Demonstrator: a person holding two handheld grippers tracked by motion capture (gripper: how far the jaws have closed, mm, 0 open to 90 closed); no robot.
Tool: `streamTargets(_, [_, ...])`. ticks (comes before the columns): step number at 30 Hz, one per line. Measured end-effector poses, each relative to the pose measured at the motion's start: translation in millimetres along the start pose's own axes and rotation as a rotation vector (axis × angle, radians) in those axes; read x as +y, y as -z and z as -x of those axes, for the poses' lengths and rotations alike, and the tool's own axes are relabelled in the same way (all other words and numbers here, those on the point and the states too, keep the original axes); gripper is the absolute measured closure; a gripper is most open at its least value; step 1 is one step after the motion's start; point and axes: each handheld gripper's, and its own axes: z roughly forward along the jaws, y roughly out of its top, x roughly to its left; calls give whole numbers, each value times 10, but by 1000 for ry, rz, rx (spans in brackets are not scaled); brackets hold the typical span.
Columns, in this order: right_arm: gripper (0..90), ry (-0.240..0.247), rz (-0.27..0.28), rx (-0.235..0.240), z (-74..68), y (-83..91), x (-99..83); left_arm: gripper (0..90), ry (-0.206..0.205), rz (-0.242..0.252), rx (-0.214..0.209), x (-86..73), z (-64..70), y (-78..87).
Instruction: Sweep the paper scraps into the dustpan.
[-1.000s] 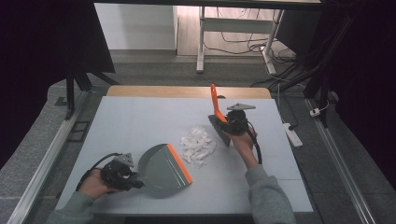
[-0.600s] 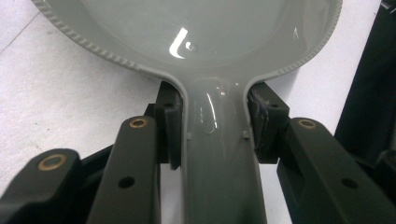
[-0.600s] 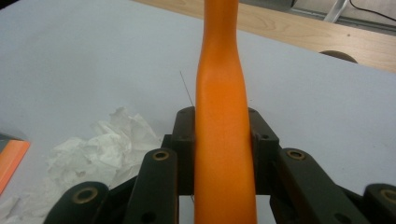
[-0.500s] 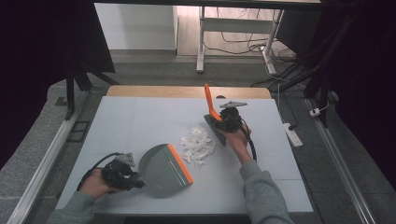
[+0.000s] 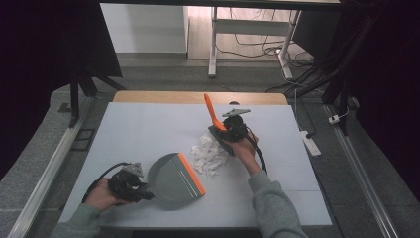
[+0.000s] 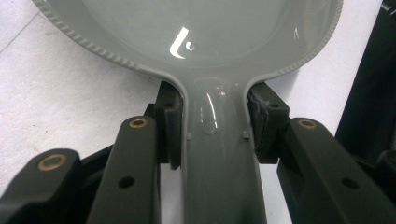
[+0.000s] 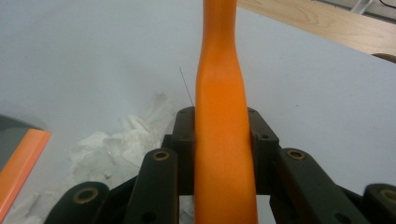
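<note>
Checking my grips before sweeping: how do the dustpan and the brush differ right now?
The dustpan is grey with an orange lip and lies flat on the table; the brush has an orange handle tilted up. The left gripper holds the dustpan, the right gripper the brush. Only the brush touches the paper scraps. Both are clamped by their handles.

Table evenly lit, surroundings dark; glare streak on dustpan; near jaws blurred.

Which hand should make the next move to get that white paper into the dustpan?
The right. Its gripper holds the orange brush right at the far side of the paper scraps. The left gripper just holds the dustpan with its orange lip facing the pile.
</note>
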Motion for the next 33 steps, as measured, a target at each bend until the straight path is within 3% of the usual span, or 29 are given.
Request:
streamTargets(8, [704,26,-21,28,-127,4,-11,615,-3,-2,1,4,0,-4])
streamTargets(14, [704,62,-33,90,-352,10,-25,614,3,2,5,9,9,-3])
streamTargets(33, [704,154,-21,163,-683,111,-117,614,9,2,9,17,12,-8])
